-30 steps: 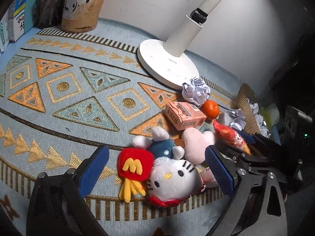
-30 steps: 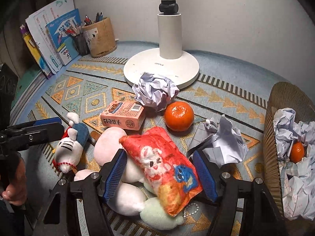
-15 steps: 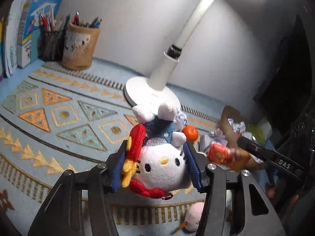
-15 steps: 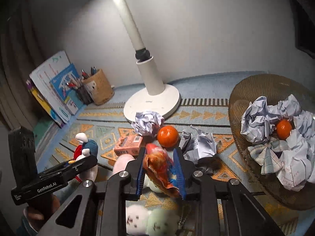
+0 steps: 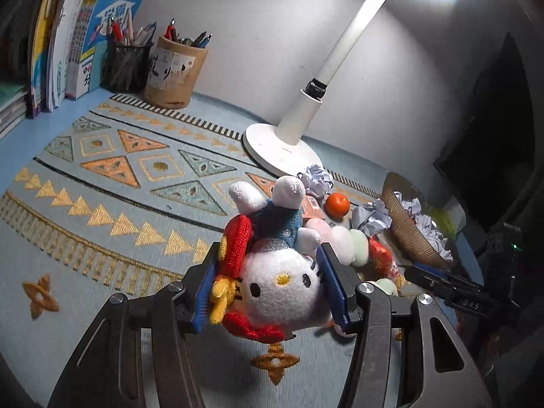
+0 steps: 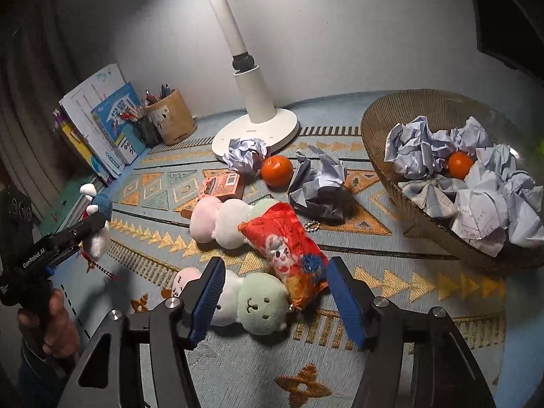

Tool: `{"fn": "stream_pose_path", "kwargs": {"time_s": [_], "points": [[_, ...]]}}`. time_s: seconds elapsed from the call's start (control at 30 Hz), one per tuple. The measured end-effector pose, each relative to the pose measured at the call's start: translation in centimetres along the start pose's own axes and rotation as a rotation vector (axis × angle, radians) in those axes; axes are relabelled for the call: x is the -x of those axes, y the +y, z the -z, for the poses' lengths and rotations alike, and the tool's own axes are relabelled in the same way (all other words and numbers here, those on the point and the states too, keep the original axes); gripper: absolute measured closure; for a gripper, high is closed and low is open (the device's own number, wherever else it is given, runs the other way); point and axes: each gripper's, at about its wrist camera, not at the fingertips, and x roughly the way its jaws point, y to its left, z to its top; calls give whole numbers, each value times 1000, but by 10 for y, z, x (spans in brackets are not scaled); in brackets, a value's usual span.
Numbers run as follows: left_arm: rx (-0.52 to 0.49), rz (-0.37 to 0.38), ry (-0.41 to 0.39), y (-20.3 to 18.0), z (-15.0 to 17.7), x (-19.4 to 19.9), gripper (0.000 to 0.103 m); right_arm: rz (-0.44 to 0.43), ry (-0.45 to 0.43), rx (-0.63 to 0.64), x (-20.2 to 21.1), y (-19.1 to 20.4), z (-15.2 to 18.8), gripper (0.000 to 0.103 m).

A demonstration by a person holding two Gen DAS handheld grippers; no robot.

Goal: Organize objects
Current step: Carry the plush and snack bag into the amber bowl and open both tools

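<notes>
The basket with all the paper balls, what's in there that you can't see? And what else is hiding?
- Wicker basket: crumpled paper hides its bottom in the right wrist view; only one orange peeks out.
- Cat plush: the left hand-held gripper covers its sides in the left wrist view.
- Books: print too small to read.
- Lamp: its head is cut off by the top edge.

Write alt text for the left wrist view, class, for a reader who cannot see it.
The left gripper clamps a white cat plush above a patterned mat. Behind stand a lamp, pen cups and books; at right lie an orange, paper balls and a basket.
</notes>
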Motion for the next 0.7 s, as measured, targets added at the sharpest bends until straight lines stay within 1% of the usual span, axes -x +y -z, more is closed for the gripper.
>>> {"fn": "stream_pose_path", "kwargs": {"time_s": [0.03,0.1,0.17,0.2,0.23,0.27,0.33,0.37,0.4,0.43,0.47,0.5,0.53,0.6,0.63,0.7], "points": [[-2,0,5,1,2,-2,51,7,28,10,-11,-3,-4,42],[-7,5,11,2,3,-3,51,-32,109,17,-36,-13,-9,42],[-23,13,17,1,2,-5,51,-39,141,25,-55,-23,-11,42],[-34,16,21,0,2,-5,50,-58,144,20,-60,-27,-12,42],[-44,21,29,-1,2,-7,50,-76,123,13,-58,-30,-14,42],[-52,24,37,-1,3,-9,50,-88,126,-13,-60,-34,-16,42],[-59,22,48,-3,4,-14,50,-99,115,-24,-63,-35,-18,42],[-60,23,54,-4,5,-17,50,-78,108,-3,-63,-30,-18,42],[-62,23,59,-5,5,-20,50,-48,107,27,-63,-23,-16,51],[-63,24,64,-5,5,-21,50,-40,109,55,-62,-16,-13,62],[-64,23,68,-6,6,-23,50,-15,98,65,-61,-12,-11,69],[-65,23,70,-5,6,-24,50,4,86,66,-58,-10,-9,74],[-67,21,71,-5,7,-25,50,19,72,57,-53,-10,-7,75],[-69,12,75,-4,9,-26,50,73,16,17,-31,-13,0,76],[-70,6,76,-4,10,-27,50,124,-10,-7,-18,-15,4,76],[-66,-2,89,-3,14,-31,50,283,-40,-44,7,-20,14,76]]}}
